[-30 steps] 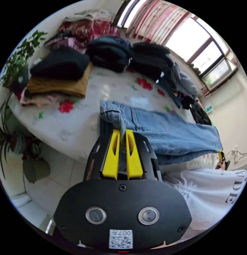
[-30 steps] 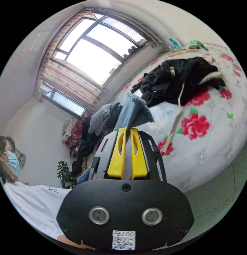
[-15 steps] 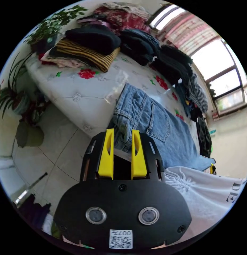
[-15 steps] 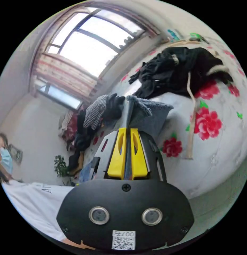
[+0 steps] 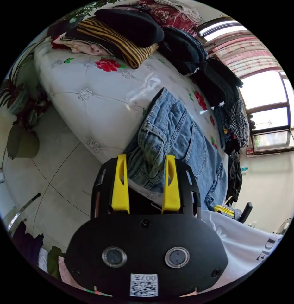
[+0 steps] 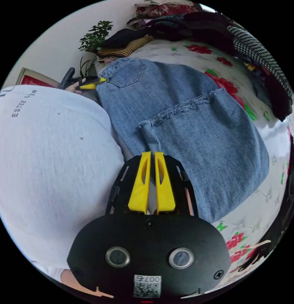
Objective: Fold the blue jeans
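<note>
In the left gripper view, the left tongs (image 5: 146, 158) stood wide open at frame centre, their jaws on either side of the jeans' (image 5: 172, 142) waistband without pressing it. The jeans lay on the bed (image 5: 90, 91), running toward the right of the frame. Folded clothes (image 5: 131, 34) sat along the top.

In the right gripper view, the right tongs (image 6: 151, 155) were closed on the jeans' (image 6: 191, 126) frayed hem at centre, the legs folded back over the seat. The left tongs (image 6: 90, 84) showed at upper left, beside the white shirt (image 6: 48, 158).
</note>
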